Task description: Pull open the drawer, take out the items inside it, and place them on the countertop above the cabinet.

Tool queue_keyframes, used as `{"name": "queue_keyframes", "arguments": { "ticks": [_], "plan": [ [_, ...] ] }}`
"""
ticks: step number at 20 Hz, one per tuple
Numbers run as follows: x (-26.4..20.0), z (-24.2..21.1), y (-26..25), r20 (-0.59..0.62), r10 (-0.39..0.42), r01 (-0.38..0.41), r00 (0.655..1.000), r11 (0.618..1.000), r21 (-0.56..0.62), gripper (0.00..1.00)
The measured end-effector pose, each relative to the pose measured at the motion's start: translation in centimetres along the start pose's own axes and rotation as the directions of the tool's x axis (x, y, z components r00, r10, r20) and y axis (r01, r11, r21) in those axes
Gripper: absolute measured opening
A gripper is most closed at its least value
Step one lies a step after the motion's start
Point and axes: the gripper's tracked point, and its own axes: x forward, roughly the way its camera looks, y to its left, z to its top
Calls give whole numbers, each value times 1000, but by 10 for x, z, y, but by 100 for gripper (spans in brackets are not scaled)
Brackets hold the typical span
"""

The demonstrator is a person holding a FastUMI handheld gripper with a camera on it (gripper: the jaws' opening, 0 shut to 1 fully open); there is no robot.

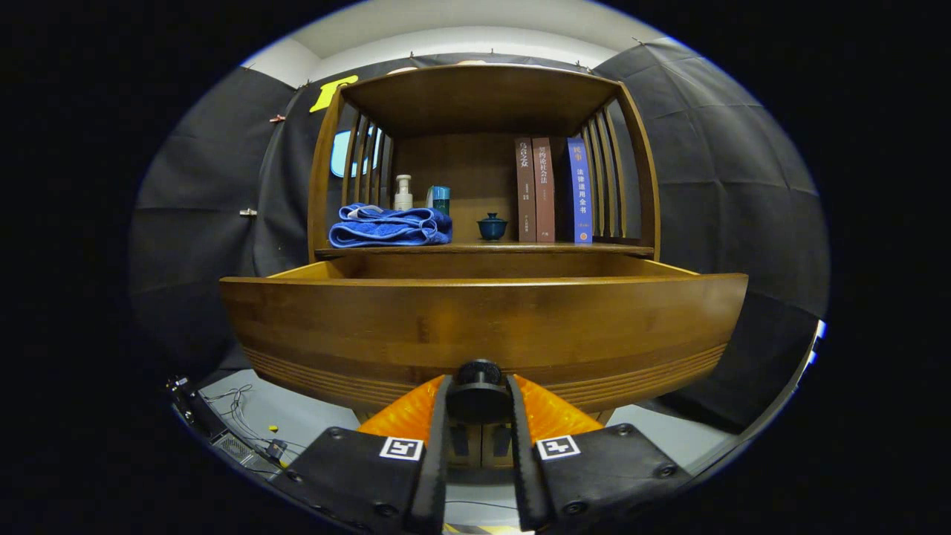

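Observation:
The wooden drawer (483, 327) stands pulled out toward me from the cabinet, its wide front panel just beyond my fingers. My gripper (479, 390) is shut on the drawer's round dark knob (479, 383), one finger pressing on each side of it. The drawer's inside is hidden behind the front panel; nothing in it shows. Above the drawer is the countertop (475, 249), bearing a folded blue towel (390, 225) on the left and a small dark blue lidded cup (492, 227) near the middle.
At the back of the countertop stand a white pump bottle (403, 193) and a teal container (440, 199). Three upright books (553, 189) stand at the right. Slatted side rails (605, 174) and a wooden top shelf (475, 93) enclose the countertop. Cables (238, 405) lie on the floor, lower left.

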Motion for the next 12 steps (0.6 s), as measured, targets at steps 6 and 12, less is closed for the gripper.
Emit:
{"name": "queue_keyframes", "arguments": {
  "ticks": [6, 12],
  "plan": [
    [-18, 34, 18, 64, 75, -71, 995, 995, -68, 99],
    [-38, 133, 26, 174, 125, -108, 977, 989, -104, 98]
  ]
}}
